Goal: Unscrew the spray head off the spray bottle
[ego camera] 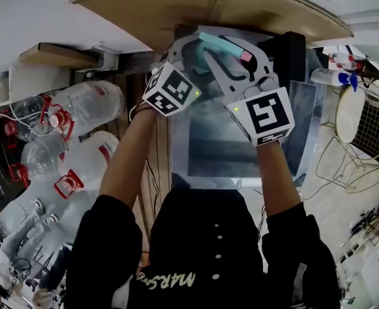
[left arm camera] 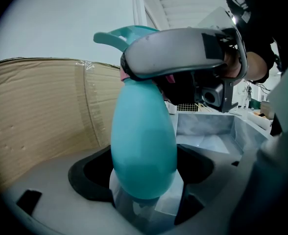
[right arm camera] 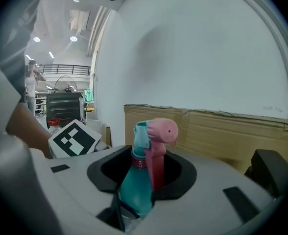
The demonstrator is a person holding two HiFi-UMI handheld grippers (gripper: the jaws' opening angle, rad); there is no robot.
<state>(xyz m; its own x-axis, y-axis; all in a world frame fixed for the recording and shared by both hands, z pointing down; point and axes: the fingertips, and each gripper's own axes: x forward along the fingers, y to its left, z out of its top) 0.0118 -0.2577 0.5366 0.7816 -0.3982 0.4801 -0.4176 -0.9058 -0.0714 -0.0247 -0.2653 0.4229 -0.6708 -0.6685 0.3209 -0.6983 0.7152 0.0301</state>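
at lower centre of the frame the right gripper (right arm camera: pixel 145 174) clamps its dark jaws on the neck of a teal spray bottle (right arm camera: pixel 134 192), its pink spray head (right arm camera: pixel 159 130) upright above; cardboard (right arm camera: pixel 232 136) stands behind at right.

Teal spray bottle (left arm camera: pixel 143 146), teal-and-pink spray head (right arm camera: pixel 156 131), black-and-white marker cubes (ego camera: pixel 267 116), brown cardboard (left arm camera: pixel 41 102).

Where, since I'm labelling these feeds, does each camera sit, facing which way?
Head view: on the person's head, steeply down at left gripper and right gripper on the spray bottle; forearms, torso show.
Left gripper view: on that gripper, along its jaws at the bottle's body; right gripper above.
Right gripper view: on that gripper, along its jaws at the spray head; left marker cube shows.
Shared: the bottle.
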